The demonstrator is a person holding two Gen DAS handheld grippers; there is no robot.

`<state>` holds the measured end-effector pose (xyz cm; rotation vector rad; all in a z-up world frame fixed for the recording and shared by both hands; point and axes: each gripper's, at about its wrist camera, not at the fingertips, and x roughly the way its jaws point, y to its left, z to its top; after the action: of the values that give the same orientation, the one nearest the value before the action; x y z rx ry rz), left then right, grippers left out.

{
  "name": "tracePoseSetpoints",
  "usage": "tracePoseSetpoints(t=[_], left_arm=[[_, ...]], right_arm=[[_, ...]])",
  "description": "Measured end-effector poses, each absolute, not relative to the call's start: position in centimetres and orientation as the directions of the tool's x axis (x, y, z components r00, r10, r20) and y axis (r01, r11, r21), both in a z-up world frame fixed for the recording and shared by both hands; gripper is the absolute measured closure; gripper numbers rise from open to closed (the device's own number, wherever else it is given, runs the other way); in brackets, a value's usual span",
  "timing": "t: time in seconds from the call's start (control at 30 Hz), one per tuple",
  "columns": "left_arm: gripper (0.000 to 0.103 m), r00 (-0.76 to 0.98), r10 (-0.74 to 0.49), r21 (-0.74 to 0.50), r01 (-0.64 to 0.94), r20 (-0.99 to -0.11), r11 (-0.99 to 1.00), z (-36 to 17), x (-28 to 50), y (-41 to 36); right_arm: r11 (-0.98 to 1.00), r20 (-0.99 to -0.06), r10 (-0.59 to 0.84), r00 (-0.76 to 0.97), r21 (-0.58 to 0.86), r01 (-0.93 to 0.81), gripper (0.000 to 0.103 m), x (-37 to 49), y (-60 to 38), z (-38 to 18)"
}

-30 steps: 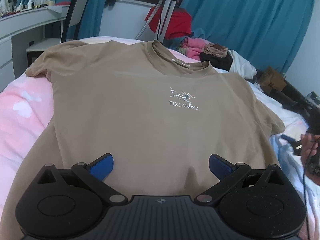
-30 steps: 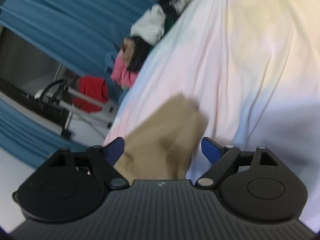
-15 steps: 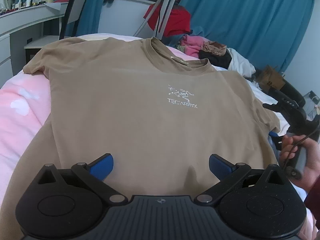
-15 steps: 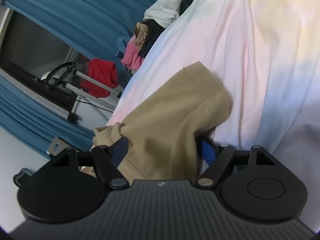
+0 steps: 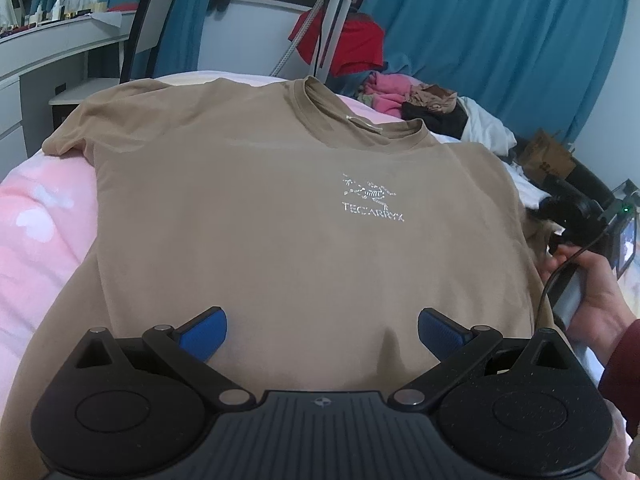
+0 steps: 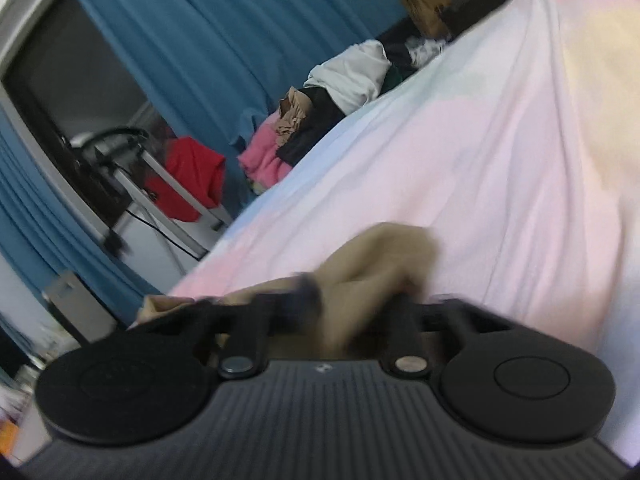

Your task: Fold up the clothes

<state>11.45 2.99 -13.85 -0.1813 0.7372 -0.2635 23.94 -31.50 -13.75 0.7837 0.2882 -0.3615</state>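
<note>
T-shirt (image 5: 280, 208) flat on bed (image 5: 36, 232), clothes pile (image 5: 424, 100) behind it

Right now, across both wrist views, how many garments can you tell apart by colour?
Tan: 1, T-shirt on the bed
Red: 1, red garment on the stand
Pink: 1, pink garment in the pile
White: 1, white garment in the pile
Total: 4
</note>
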Motion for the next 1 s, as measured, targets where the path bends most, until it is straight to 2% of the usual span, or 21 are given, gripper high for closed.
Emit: tracePoseSetpoints(t=[0.13, 0.3, 0.4, 0.5, 0.57, 0.77, 0.87, 0.9, 0.93, 1.0], left_arm=[[0.000, 0.725, -0.306, -0.281, 0.160, -0.616, 0.946, -12.9, 11.6, 3.7], [0.000, 0.756, -0.289, -0.289, 0.137, -0.587, 0.948, -11.3, 11.2, 5.4], [0.000, 0.782, -0.254, -0.217, 0.155, -0.569, 0.964, -9.6, 11.3, 6.5], [0.000, 0.822, -0.181, -0.139, 0.125, -0.541, 0.982, -7.9, 11.6, 8.6], [0.000, 0.840, -0.146, -0.154, 0.075, -0.522, 0.985, -7.3, 11.8, 10.7], [0.000, 0.833, -0.110, -0.229, -0.020, -0.541, 0.973, -7.9, 12.8, 14.9], [0.000, 0.830, -0.100, -0.222, -0.029, -0.549, 0.974, -8.5, 13.2, 15.3], [0.000, 0.828, -0.099, -0.220, -0.030, -0.551, 0.975, -8.7, 13.3, 15.4], [0.000, 0.826, -0.104, -0.221, -0.026, -0.554, 0.975, -8.9, 13.4, 15.4], [0.000, 0.819, -0.119, -0.228, -0.015, -0.562, 0.974, -9.5, 13.7, 15.1]], right_arm=[[0.679, -0.365, -0.300, 0.881, 0.567, 0.466, 0.095, 23.2, -30.6, -10.9], [0.815, -0.258, -0.391, 0.884, 0.349, 0.462, 0.095, 23.5, -25.3, -4.6], [0.880, -0.193, -0.396, 0.898, 0.201, 0.431, 0.095, 23.9, -20.1, -1.3], [0.942, -0.170, -0.324, 0.931, 0.038, 0.334, 0.095, 24.9, -13.5, -0.1], [0.966, -0.187, -0.260, 0.947, -0.062, 0.252, 0.095, 26.2, -8.9, -0.6], [0.976, -0.331, -0.141, 0.933, -0.206, 0.075, 0.095, 30.0, 0.2, -6.4], [0.982, -0.425, -0.096, 0.900, -0.189, 0.016, 0.094, 31.6, 1.1, -9.2], [0.987, -0.459, -0.068, 0.886, -0.158, -0.006, 0.089, 32.0, 0.9, -9.8], [0.992, -0.483, -0.036, 0.875, -0.121, -0.027, 0.081, 32.2, 0.6, -9.9], [0.997, -0.480, 0.016, 0.877, -0.063, -0.053, 0.031, 31.8, 0.2, -9.3]])
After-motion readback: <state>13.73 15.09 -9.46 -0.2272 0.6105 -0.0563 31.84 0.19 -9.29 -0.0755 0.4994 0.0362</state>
